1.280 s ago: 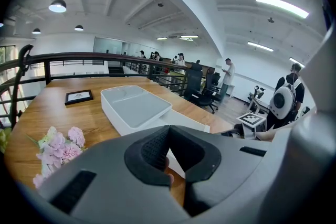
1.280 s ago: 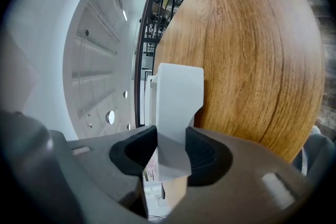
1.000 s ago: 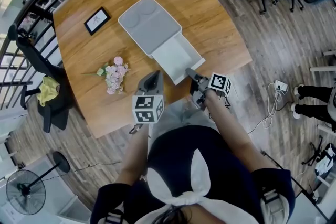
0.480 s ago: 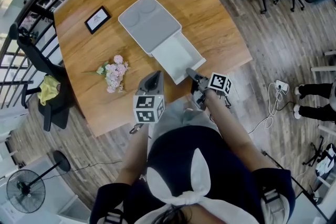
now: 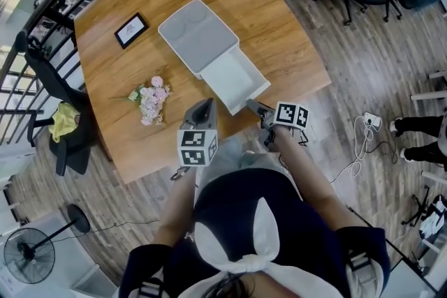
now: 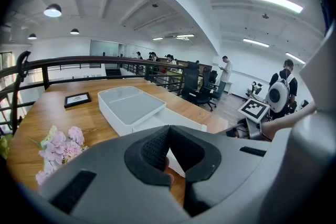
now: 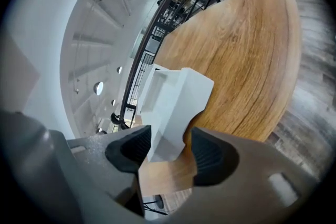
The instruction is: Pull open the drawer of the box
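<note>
A white box (image 5: pixel 198 33) lies on the wooden table (image 5: pixel 279 24), and its drawer (image 5: pixel 235 79) stands pulled out toward me. The box (image 6: pixel 126 105) and drawer (image 6: pixel 181 124) also show ahead in the left gripper view. My right gripper (image 5: pixel 253 106) sits at the drawer's near right corner. Its jaws have just been opening and stand open, with the drawer's front corner (image 7: pixel 173 107) between the pads and a gap on the right side. My left gripper (image 5: pixel 203 110) hovers left of the drawer over the table's near edge, shut and holding nothing.
A small black picture frame (image 5: pixel 130 28) and a bunch of pink flowers (image 5: pixel 152 100) lie left of the box. A chair with a yellow cloth (image 5: pixel 65 119) stands at the table's left. The table's edge runs just in front of both grippers.
My right gripper has rolled, so its marker cube now shows two faces, and it has drawn back a little from the drawer. The left gripper and drawer have not moved.
</note>
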{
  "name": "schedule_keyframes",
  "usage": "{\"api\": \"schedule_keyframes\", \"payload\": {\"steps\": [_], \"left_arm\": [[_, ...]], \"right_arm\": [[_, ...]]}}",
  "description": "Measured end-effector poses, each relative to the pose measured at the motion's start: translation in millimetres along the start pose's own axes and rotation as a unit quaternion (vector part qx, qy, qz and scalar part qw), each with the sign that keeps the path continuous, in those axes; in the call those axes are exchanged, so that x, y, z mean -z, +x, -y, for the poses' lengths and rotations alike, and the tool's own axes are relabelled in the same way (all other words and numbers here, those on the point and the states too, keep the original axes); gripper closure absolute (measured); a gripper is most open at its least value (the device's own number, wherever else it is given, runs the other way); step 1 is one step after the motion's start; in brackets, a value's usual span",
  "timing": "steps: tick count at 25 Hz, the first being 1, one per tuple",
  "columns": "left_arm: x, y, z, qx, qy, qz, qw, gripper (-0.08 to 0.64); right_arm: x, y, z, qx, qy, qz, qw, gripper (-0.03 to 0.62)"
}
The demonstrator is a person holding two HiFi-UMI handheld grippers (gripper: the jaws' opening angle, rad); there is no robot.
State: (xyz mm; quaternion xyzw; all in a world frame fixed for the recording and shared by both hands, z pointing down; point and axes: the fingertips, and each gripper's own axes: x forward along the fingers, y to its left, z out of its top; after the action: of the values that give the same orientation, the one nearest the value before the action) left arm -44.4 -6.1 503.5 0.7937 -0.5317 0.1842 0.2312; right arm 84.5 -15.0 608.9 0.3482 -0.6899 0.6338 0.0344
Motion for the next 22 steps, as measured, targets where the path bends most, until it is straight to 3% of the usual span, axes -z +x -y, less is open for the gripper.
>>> {"api": "schedule_keyframes", "payload": {"steps": [5, 9, 14, 18, 22], "left_arm": [[-4.4, -3.2, 11.6, 0.007, 0.008, 0.009, 0.9999, 0.543], [-10.2, -8.4, 21.1, 0.011, 0.017, 0.019, 0.9996, 0.545], [-13.8, -13.1, 28.4, 0.014, 0.027, 0.028, 0.9991, 0.543], [-16.0, -17.8, 39.1, 0.020, 0.031, 0.035, 0.9987, 0.543], [-18.6, -23.8, 48.3, 0.024, 0.034, 0.044, 0.9982, 0.544]], "right_arm": [[-13.3, -18.6, -23.7, -0.001, -0.082, 0.033, 0.996, 0.364], [-20.5, -29.9, -53.2, -0.011, -0.169, 0.070, 0.983, 0.365], [-21.4, -37.1, -87.9, -0.016, -0.297, 0.108, 0.949, 0.391], [-17.7, -50.1, -114.3, -0.022, -0.383, 0.138, 0.913, 0.411], [-11.2, -61.8, -132.0, -0.020, -0.441, 0.158, 0.883, 0.453]]}}
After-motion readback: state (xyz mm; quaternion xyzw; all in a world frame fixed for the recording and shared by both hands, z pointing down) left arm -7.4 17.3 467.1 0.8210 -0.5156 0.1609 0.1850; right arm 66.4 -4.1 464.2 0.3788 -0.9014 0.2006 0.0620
